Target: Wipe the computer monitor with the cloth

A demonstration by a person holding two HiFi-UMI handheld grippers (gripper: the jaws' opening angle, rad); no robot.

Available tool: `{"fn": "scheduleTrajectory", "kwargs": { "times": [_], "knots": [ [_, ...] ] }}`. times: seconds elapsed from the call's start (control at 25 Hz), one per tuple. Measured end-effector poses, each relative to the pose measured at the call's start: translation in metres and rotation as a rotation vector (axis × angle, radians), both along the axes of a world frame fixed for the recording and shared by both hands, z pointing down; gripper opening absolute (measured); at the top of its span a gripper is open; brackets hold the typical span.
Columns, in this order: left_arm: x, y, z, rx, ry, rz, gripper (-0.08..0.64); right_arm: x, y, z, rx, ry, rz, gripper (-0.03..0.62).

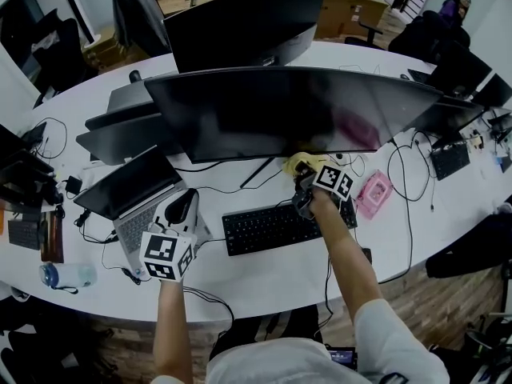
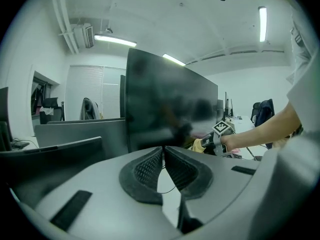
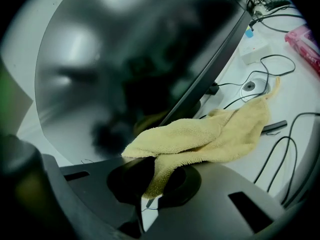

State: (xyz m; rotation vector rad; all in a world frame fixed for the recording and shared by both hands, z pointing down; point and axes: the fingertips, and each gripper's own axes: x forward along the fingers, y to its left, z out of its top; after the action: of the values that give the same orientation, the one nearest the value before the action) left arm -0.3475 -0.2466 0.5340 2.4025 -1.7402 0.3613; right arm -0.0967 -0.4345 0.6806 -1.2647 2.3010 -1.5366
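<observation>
The right gripper (image 3: 151, 183) has its jaws pinched on one end of the yellow cloth (image 3: 210, 134), so the rest hangs loose right by the lower edge of the monitor (image 1: 288, 110) (a free flap is what does the wiping, I'd guess). The left gripper (image 2: 163, 160), jaws together on nothing, hovers low over the desk (image 1: 264, 274) by the laptop (image 1: 128, 184), probably just keeping clear.
</observation>
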Motion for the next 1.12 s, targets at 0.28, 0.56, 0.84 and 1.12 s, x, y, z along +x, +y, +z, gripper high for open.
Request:
{"fn": "scheduleTrajectory", "kwargs": {
  "times": [0.28, 0.56, 0.84, 1.12],
  "knots": [
    [-0.031, 0.011, -0.001, 0.002, 0.009, -0.022, 0.031, -0.045, 0.010, 0.002, -0.025, -0.007, -0.021, 0.035],
    [-0.050, 0.016, -0.004, 0.009, 0.013, -0.030, 0.031, -0.087, 0.022, -0.002, -0.042, -0.040, -0.027, 0.035],
    [-0.075, 0.022, -0.012, 0.023, 0.013, -0.066, 0.031, -0.150, 0.039, -0.008, -0.053, -0.070, -0.108, 0.035],
    [-0.100, 0.028, -0.011, 0.022, 0.020, -0.104, 0.031, -0.197, 0.050, -0.017, -0.047, -0.078, -0.171, 0.035]
  ]
}}
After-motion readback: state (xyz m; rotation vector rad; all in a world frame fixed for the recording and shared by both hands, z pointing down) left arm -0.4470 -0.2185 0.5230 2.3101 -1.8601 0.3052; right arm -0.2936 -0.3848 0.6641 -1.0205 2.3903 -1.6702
